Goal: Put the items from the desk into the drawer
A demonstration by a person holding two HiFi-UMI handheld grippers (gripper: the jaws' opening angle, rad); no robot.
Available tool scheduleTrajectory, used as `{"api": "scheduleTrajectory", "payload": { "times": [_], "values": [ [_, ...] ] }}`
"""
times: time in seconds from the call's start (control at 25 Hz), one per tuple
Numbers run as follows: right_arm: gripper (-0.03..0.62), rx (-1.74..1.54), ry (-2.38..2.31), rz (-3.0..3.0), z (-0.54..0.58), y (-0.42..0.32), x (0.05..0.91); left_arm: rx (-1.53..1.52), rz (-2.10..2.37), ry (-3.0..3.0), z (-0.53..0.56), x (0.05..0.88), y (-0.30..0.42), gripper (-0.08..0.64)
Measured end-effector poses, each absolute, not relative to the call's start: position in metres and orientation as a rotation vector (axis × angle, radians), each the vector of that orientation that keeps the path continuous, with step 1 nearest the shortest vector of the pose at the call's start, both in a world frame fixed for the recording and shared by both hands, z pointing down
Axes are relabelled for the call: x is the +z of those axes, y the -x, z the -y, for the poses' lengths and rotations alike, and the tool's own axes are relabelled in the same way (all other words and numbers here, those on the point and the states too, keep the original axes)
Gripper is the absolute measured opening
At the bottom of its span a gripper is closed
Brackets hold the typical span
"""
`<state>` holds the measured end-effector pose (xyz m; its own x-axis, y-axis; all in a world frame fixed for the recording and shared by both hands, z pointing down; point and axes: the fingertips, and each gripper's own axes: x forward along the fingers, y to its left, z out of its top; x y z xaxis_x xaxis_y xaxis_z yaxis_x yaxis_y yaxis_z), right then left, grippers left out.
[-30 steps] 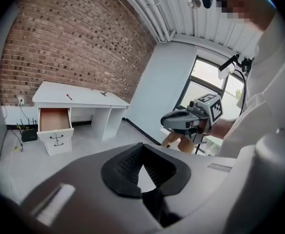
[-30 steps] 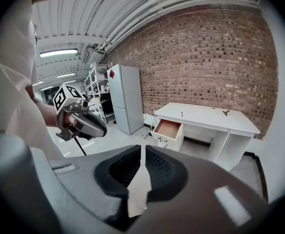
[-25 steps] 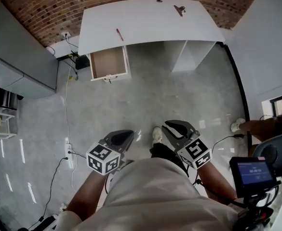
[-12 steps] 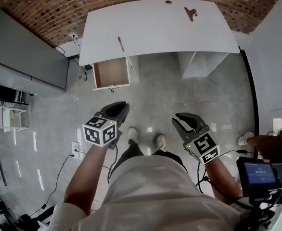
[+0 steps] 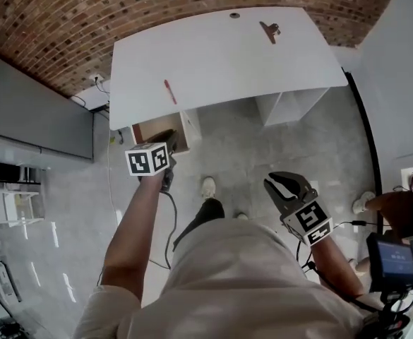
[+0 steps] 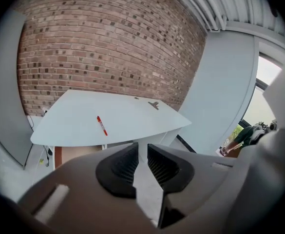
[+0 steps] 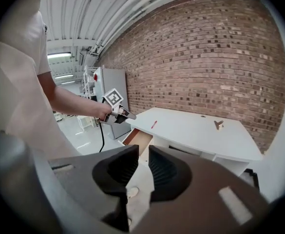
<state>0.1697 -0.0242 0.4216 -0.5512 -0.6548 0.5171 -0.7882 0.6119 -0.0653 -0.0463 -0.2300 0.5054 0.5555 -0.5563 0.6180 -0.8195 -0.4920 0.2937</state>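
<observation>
A white desk [image 5: 227, 62] stands against the brick wall. On it lie a red pen [image 5: 169, 92] near the left and a binder clip [image 5: 269, 29] at the back right. Both also show in the left gripper view: pen [image 6: 101, 126], clip [image 6: 154, 104]. The drawer [image 5: 181, 128] under the desk's left end is pulled out, brown inside, with nothing visible in the part I see. My left gripper [image 5: 166, 138] is held out in the air above the drawer's front, shut and empty [image 6: 142, 152]. My right gripper [image 5: 271, 183] hangs low near my body, shut and empty [image 7: 143, 155].
A grey cabinet [image 5: 37, 119] stands left of the desk. An open white shelf unit [image 5: 291, 104] sits under the desk's right end. A cable [image 5: 169, 217] trails from the left gripper. Another person [image 5: 397, 203] is at the far right, beside a small screen [image 5: 397, 256].
I have walked closer to the desk. The left gripper has risen and reached forward to above the drawer's front. The right gripper has stayed low at my side.
</observation>
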Motion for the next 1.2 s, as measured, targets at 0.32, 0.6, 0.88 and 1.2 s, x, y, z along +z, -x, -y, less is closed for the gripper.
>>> {"api": "scheduleTrajectory", "payload": {
  "times": [0.32,0.6,0.88,1.2],
  "values": [
    [0.051,0.542,-1.296,2.288,0.101,-0.168,0.426,0.68,1.1,-2.136,0.377,0.558,0.07,0.066],
    [0.051,0.642,-1.34,2.221,0.137,-0.148,0.439,0.717,1.066,-2.032,0.456,0.608,0.074,0.066],
    [0.051,0.717,-1.429,2.143,0.15,-0.145,0.443,0.78,1.084,-1.913,0.496,0.651,0.078,0.083],
    [0.051,0.752,-1.469,2.119,0.153,-0.141,0.449,0.882,1.128,-1.824,0.504,0.679,0.082,0.068]
  ]
}}
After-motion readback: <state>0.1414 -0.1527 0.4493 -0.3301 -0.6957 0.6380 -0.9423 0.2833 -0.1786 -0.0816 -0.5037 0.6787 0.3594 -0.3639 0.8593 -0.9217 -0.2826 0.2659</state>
